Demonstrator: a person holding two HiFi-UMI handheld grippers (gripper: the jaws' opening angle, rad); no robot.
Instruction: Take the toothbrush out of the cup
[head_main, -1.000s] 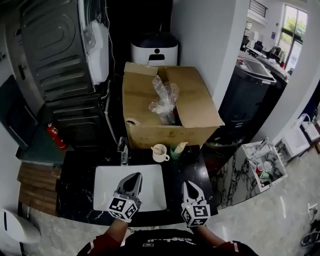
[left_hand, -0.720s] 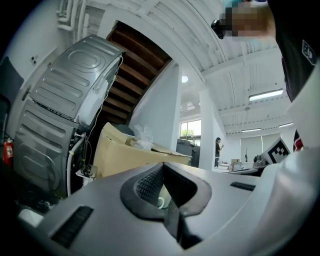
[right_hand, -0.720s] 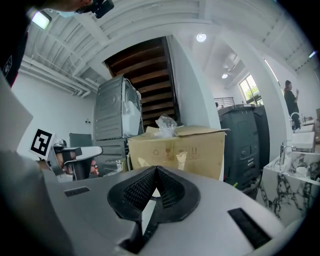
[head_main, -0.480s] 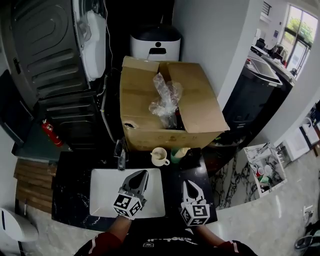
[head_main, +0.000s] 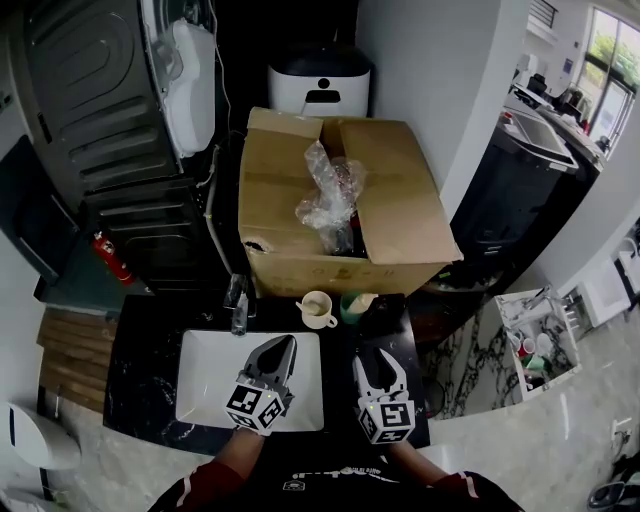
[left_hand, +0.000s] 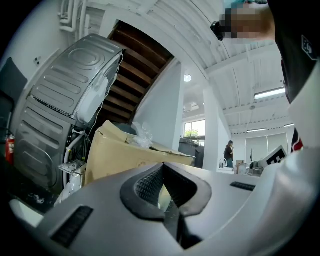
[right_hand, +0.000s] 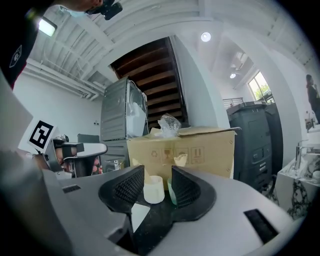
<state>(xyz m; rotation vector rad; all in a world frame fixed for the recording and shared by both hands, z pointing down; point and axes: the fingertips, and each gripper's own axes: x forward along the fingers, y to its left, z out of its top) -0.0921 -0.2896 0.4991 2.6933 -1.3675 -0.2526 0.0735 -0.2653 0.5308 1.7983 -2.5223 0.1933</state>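
Grab not begun: white cup (head_main: 318, 310) sits ahead untouched; right gripper (head_main: 378, 356) jaws opening, empty; left gripper (head_main: 279, 345) closed on nothing

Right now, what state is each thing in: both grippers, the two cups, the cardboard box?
Left gripper: shut, empty, over the sink.
Right gripper: jaws opening, nothing gripped.
White cup: upright, untouched.
Green cup: upright, pale item sticking out.
Cardboard box: flaps open, plastic inside.
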